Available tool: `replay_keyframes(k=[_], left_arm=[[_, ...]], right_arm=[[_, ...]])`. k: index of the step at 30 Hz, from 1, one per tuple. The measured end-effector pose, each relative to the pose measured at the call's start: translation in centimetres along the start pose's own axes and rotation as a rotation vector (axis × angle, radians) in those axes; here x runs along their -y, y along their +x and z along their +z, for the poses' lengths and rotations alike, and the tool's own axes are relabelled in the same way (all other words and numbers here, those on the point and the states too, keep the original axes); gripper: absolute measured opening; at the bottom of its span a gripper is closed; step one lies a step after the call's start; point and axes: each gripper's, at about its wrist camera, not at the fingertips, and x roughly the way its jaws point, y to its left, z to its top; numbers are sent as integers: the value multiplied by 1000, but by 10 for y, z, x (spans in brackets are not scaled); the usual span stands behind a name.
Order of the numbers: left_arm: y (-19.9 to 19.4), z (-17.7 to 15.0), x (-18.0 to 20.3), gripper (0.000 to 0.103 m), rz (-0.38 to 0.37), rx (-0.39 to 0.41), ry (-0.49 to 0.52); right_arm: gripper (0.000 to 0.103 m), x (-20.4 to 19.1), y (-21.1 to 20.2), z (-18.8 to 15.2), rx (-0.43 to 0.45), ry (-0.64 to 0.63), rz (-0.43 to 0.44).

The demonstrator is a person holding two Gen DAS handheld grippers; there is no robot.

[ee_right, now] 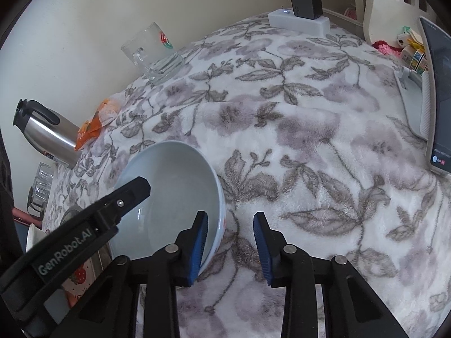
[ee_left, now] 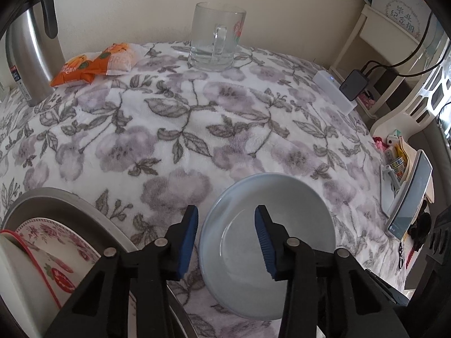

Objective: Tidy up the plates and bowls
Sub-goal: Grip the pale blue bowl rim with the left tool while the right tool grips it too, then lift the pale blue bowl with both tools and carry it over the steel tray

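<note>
A pale blue bowl [ee_left: 267,242] stands upright on the flowered blanket [ee_left: 197,129]. My left gripper [ee_left: 227,236] straddles its left rim, one finger outside and the other inside, and the pads do not touch it. In the right wrist view the same bowl [ee_right: 169,197] has its right rim between the fingers of my right gripper [ee_right: 229,239], which is open with a gap to the wall. One finger [ee_right: 132,191] of the left gripper reaches over the bowl's far side. At lower left a metal tray [ee_left: 70,200] holds a floral plate [ee_left: 56,236] and a strawberry-patterned bowl [ee_left: 42,267].
At the back stand a glass mug [ee_left: 217,36], a steel kettle [ee_left: 31,53] and orange snack packets [ee_left: 93,64]. A white power strip [ee_left: 335,90] with a black charger lies at the right rear. A phone on a stand [ee_left: 408,197] sits at the right edge.
</note>
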Motion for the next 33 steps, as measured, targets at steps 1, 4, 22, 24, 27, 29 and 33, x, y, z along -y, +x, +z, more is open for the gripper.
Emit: replay_keyframes(k=[1,4,22,24,27,29,33], left_arm=[[2,0,0,40,1,-4,-1],[5,-2,-1,38,1,-12,-3],[8,-2,2,29,29,-2,28],[8,-2,2,24,32,1,33],[7,-2,1,18,19,6,27],[7,-2,2,18,21,9,34],[7,-2,3,18,26,9,41]], right_arm=[[34,0,1,0,-2,3,2],[34,1,3,0,-6,7,2],[27,4,5,-3,-12,49,50],[26,5,5,-3,-11,52,52],[26,7,4,-3,-11,66,62],[26,7,4,-3,-12,66,62],[25,8,4,-3,-12,77,69]])
